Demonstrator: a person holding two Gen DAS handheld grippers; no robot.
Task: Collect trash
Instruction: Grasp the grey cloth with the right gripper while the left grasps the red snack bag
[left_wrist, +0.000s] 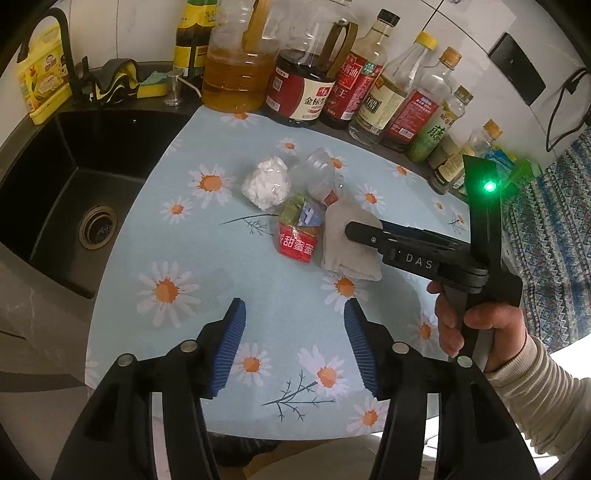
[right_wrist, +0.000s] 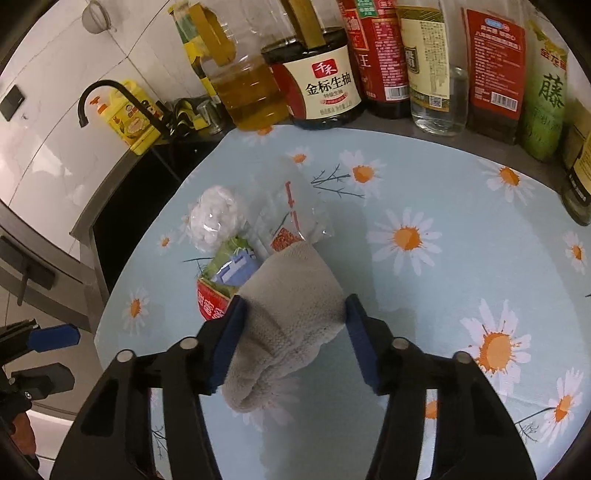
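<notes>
A small pile of trash lies on the daisy-print mat (left_wrist: 295, 314): a crumpled white paper ball (left_wrist: 266, 181), a crushed clear plastic bottle (left_wrist: 320, 176), a red and green snack wrapper (left_wrist: 297, 232) and a grey folded cloth (left_wrist: 349, 245). My left gripper (left_wrist: 293, 345) is open and empty, well short of the pile. My right gripper (right_wrist: 293, 338) is open with its blue pads on either side of the grey cloth (right_wrist: 291, 314), not closed on it. The wrapper (right_wrist: 221, 280), paper ball (right_wrist: 214, 218) and clear bottle (right_wrist: 291, 218) lie just beyond.
A row of oil, sauce and vinegar bottles (left_wrist: 306, 77) stands along the back of the counter. A black sink (left_wrist: 74, 177) with faucet (left_wrist: 62, 40) and yellow detergent jug (left_wrist: 42, 85) lies to the left. A patterned fabric (left_wrist: 546, 240) is at the right.
</notes>
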